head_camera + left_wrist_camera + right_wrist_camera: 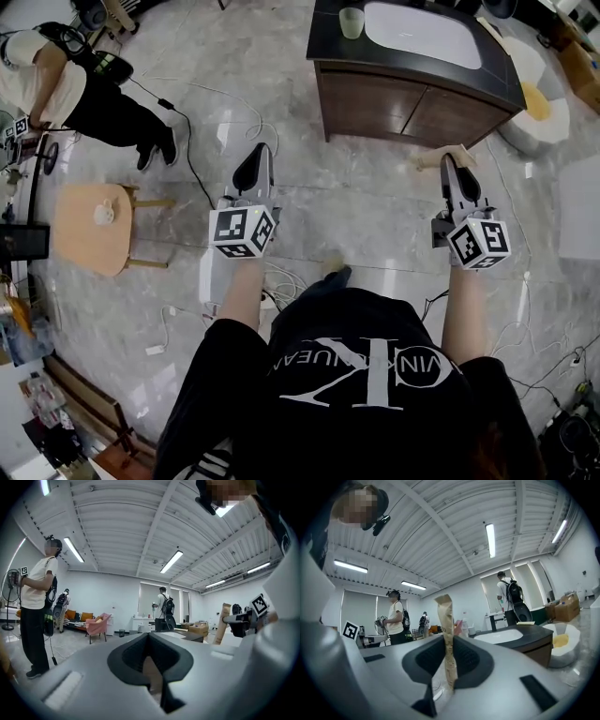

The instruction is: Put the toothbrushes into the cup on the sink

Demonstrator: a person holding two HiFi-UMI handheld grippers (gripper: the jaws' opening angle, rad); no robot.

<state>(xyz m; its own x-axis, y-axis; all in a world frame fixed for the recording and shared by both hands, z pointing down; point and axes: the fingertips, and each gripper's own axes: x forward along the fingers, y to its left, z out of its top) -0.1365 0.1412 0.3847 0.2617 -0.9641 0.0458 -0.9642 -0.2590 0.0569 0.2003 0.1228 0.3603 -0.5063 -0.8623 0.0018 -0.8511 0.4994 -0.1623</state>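
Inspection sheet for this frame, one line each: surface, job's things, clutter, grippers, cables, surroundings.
Surface: dark sink top; grey marble floor.
Job's things: cup upright at the sink top's left corner; toothbrush in the right gripper, well short of the cup.
Clutter: stool; white bucket beside the sink.
Grippers: right gripper shut on the toothbrush; left gripper fingers together over a tan piece, perhaps a second toothbrush.
Cables: black cable and white cable on the floor.
Surroundings: person at left; others far off.
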